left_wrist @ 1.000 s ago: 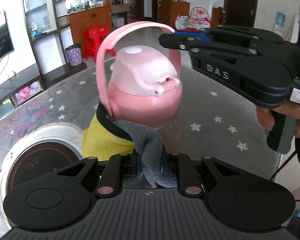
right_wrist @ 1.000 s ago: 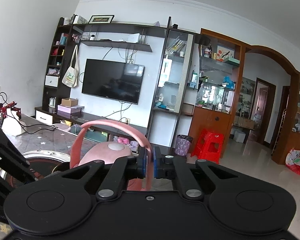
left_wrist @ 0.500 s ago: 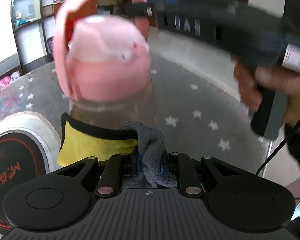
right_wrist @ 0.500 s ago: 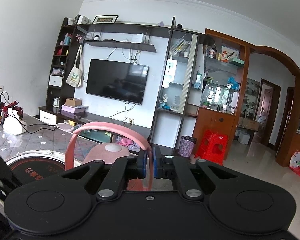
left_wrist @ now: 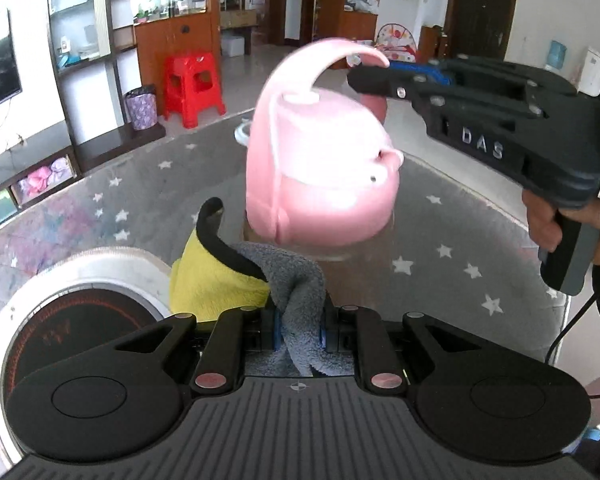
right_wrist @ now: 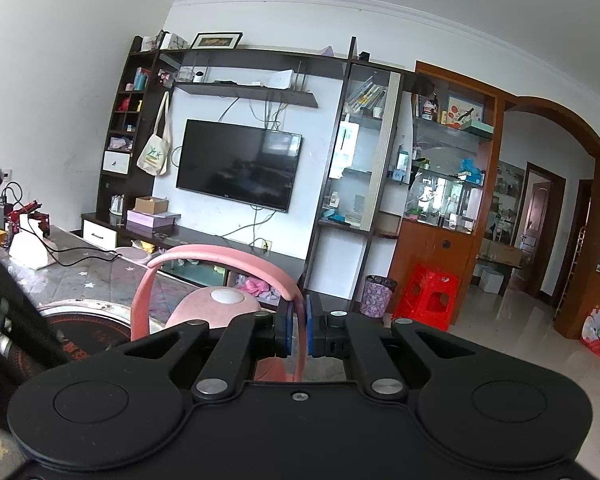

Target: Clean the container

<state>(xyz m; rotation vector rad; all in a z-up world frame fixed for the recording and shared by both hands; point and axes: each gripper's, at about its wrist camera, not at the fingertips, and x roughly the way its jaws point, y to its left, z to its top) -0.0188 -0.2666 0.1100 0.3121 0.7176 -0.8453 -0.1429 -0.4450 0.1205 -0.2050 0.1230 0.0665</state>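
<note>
Holding the bottle (left_wrist: 320,176) by its handle (left_wrist: 320,54) with our right claw (left_wrist: 374,74); the jaws are closed tight on the pink loop, seen clamped between the blue pads in the right wrist view (right_wrist: 298,330). Our left claw (left_wrist: 298,322) is closed on a cloth (left_wrist: 296,280), grey with a yellow part, bunched between its jaws.

Progress, as we judge it: wiping is under way or about to start. The cloth lies at 6 o'clock of the bottle, just beside its lower body; contact we cannot tell. No soiling or wet marks can be made out, so how much is left stays open.

Bottle: pink, rounded lid with a white button on top, small spout at 3 o'clock, clear lower body partly hidden. It hangs tilted above the star-patterned table (left_wrist: 440,232), near a round cooker (left_wrist: 88,272) at 8 o'clock.
</note>
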